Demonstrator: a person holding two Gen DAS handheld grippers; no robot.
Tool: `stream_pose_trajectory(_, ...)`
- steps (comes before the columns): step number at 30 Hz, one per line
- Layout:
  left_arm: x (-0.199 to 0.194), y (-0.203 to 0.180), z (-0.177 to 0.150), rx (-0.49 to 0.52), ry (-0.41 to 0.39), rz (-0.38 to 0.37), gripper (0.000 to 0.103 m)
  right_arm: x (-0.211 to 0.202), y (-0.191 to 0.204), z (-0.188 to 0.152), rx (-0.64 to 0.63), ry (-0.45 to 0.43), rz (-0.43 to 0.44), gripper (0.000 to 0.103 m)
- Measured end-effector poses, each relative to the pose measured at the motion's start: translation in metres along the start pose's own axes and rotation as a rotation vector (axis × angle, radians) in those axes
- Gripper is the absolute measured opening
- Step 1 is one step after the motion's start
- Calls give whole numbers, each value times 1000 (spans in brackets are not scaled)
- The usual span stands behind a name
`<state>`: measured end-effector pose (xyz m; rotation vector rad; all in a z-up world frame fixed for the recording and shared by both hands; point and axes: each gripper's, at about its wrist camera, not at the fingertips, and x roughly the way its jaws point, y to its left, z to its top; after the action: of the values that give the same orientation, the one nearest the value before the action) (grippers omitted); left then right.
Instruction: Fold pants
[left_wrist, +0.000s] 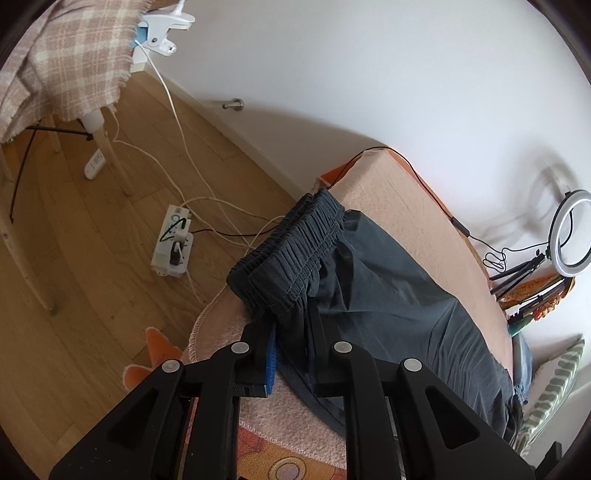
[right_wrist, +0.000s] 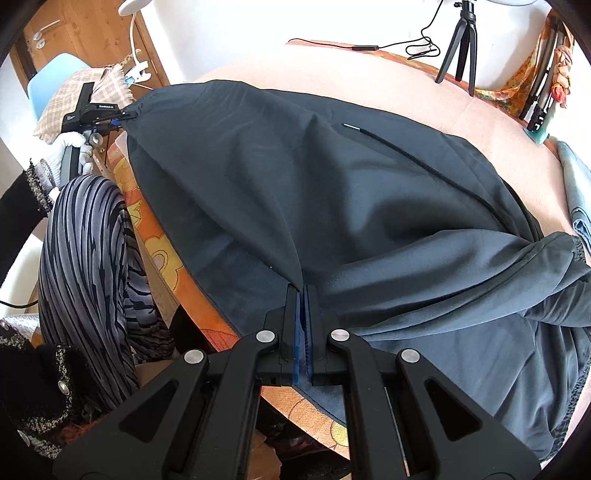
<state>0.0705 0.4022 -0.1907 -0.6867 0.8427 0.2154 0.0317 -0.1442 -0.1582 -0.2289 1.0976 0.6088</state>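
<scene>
1. While both tongs grip the pants (right_wrist: 332, 192), I judge I am in the first fold, with the cloth spread across the desk (left_wrist: 417, 192) and its pink cover.
2. My left tongs (left_wrist: 291, 354) are clenched on the pants just below the waistband (left_wrist: 291, 243), which hangs past the desk's corner over the wooden floor (left_wrist: 92, 258).
3. My right tongs (right_wrist: 303, 325) are pinched tight on a fold of the dark cloth at the desk's near edge; the blue pads (right_wrist: 295, 332) nearly meet with fabric between them.
4. From the right wrist view, the left tongs (right_wrist: 123, 116) hold the far corner, so the near edge is stretched between my two grips.
5. Next, I reckon, both grips should lift together and carry this edge over to the far one, keeping the cloth taut so no creases set in. The bunched cuff (right_wrist: 565, 258) on the right may need smoothing.
6. As for writing, white lettering on the left tool body (right_wrist: 105, 107) is too small to read. I see no label on the pants.
</scene>
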Motion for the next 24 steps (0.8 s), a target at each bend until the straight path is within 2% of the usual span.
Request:
stream_pose_trajectory(2,-8,-4,2,30,-8,17,25,0,-2,-2,26,-6,8,3)
stream_pose_trajectory(5,-25,-9,4,49,-28,31,25,-4,-7,-5,62,-27,6,3)
stream_pose_trajectory(7,-39,-19,4,84,-52,29,25,-8,-9,-6,88,-42,15,3)
stream_pose_trajectory(9,-52,-33,4,120,-67,-4,25,-14,-9,-7,110,-56,2,5)
stream_pose_trajectory(12,-65,-67,4,170,-59,-103,29,-24,-14,-11,157,-79,-22,16)
stream_pose_trajectory(15,-71,-109,-1,246,-29,-203,29,-38,-22,-18,244,-102,-80,34)
stream_pose_trajectory(17,-73,-136,-6,292,-12,-261,29,-48,-25,-21,282,-117,-134,39)
stream_pose_trajectory(22,-74,-201,-24,416,26,-346,30,-74,-33,-26,350,-158,-251,57)
stream_pose_trajectory(24,-73,-227,-33,466,45,-374,44,-85,-37,-29,377,-180,-289,62)
